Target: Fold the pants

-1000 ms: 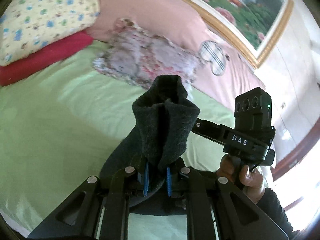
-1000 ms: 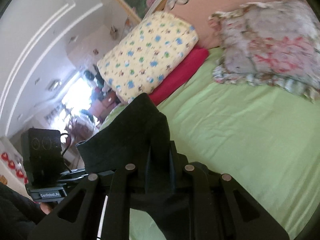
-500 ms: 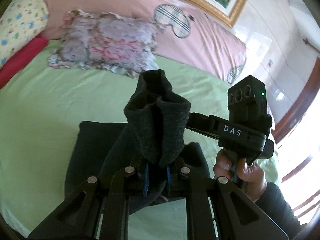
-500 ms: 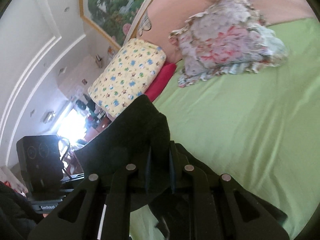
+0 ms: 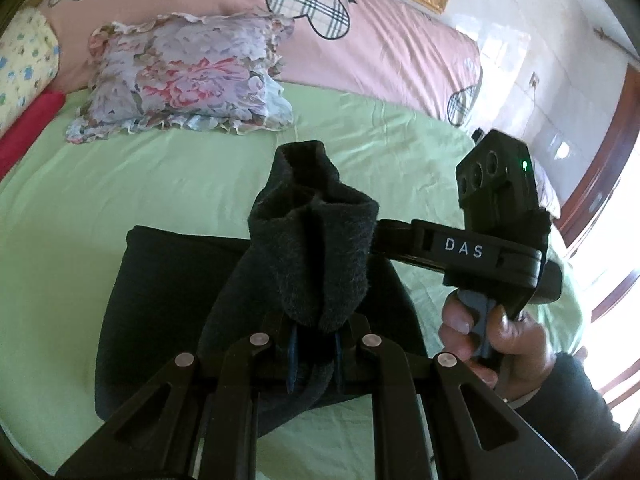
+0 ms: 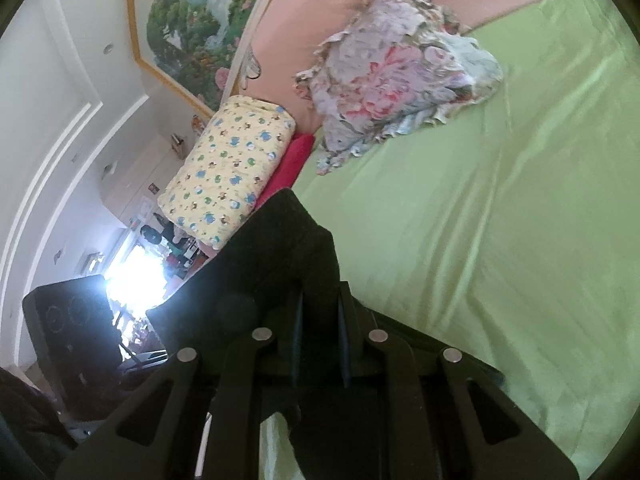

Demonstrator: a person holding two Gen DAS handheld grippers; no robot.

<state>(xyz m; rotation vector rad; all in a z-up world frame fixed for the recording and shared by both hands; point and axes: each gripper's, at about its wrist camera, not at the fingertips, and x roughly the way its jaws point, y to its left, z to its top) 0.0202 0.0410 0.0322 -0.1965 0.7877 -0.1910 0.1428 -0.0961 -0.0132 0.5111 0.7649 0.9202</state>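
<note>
Pillow (image 5: 180, 80) shifted left | pants (image 5: 316, 240) bunched between left tool (image 5: 314, 354) tips

A bed (image 5: 120, 208) under a green sheet fills the room, with a pink padded headboard (image 5: 224, 4), a floral pillow (image 5: 188, 80) and a yellow printed pillow (image 6: 232, 172); a gold-framed landscape painting (image 6: 188, 28) hangs above, white walls, glaring window light

The right tongs (image 6: 318, 322) pinch a bunch of the black pants (image 6: 280, 248), lifted above the green bed (image 6: 500, 240). A flowery pillow (image 6: 396, 68) lies far back, near a yellow pillow (image 6: 232, 168) resting on a red one (image 6: 290, 160).
</note>
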